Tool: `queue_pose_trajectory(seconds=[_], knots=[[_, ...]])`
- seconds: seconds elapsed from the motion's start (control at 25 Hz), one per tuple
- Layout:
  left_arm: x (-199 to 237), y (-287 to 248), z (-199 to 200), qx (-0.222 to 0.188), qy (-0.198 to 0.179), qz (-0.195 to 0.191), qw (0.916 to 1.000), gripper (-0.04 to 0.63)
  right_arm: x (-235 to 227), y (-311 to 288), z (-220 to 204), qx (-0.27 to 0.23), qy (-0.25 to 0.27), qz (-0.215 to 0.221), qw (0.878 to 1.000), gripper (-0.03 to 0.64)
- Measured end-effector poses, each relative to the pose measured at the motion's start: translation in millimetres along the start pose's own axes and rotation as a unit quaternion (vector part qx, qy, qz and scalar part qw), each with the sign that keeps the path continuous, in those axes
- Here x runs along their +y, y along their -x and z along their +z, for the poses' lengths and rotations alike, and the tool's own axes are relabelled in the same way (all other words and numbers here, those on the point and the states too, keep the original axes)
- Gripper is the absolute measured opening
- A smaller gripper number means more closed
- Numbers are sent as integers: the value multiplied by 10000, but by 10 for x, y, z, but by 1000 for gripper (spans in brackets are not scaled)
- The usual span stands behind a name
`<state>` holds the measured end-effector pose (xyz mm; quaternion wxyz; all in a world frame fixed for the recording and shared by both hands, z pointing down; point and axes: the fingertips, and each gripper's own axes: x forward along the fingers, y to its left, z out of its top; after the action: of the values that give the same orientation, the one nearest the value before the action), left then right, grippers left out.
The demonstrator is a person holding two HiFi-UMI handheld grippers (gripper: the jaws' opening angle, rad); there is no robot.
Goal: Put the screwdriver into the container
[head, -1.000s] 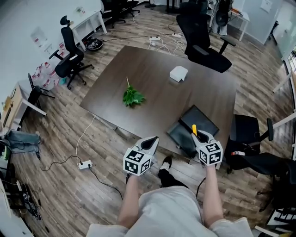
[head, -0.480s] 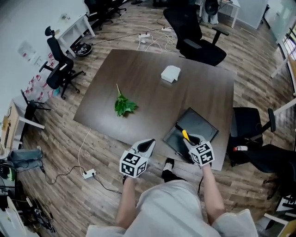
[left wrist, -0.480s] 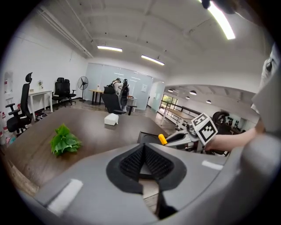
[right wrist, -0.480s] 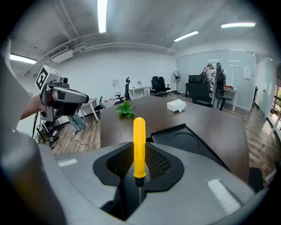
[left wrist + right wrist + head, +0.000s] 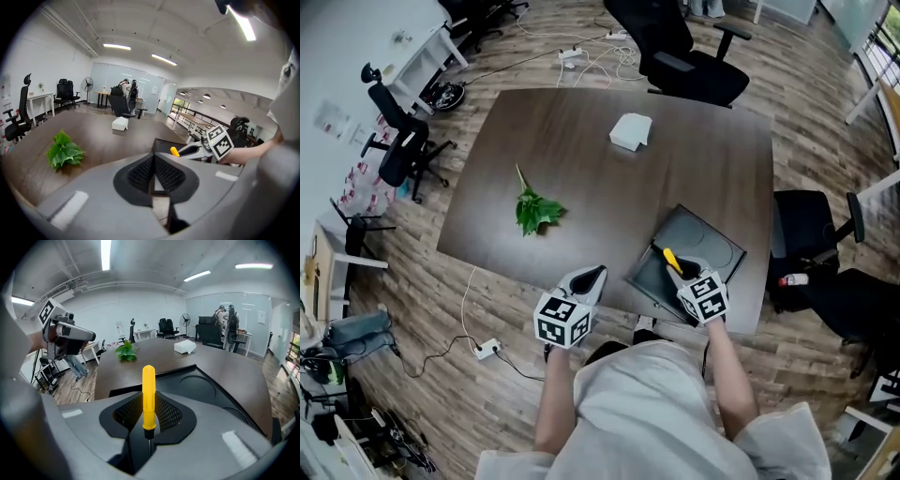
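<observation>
Holding screwdriver (image 5: 672, 260) clamped in R gripper (image 5: 682, 275) over container (image 5: 717, 248), near-right corner of table (image 5: 609, 122); L gripper (image 5: 589, 277) closed, empty. Next: lower, release.

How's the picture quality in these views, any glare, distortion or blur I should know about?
Head view: even light, no hard shadows, and wide-angle bending of the table edges. Left gripper view: dark round vignette, with the strip light blown out at top right. Right gripper view: same vignette, ceiling light glaring, yellow screwdriver sharp.

Bright, even overhead light; strong fisheye distortion at edges
</observation>
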<state>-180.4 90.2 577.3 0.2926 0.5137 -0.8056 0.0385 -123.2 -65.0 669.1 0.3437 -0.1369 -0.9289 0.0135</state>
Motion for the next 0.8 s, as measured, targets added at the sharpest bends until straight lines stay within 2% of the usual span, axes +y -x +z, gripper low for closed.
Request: queue_pose_trajectory(seconds=[0.2, 0.4, 0.64, 0.8], knots=[[55, -67, -225, 219, 153, -43, 9996, 54, 47, -70, -107, 201, 48, 101, 9997, 78], [112, -176, -220, 248, 172, -148, 9994, 54, 7, -38, -171, 302, 32, 43, 9995, 78], [67, -392, -136, 381, -78, -603, 9974, 54, 5, -65, -210, 489, 130, -72, 9987, 78], [40, -549, -67, 517, -274, -1013, 9931, 54, 42, -54, -208, 605, 61, -260, 9978, 78]])
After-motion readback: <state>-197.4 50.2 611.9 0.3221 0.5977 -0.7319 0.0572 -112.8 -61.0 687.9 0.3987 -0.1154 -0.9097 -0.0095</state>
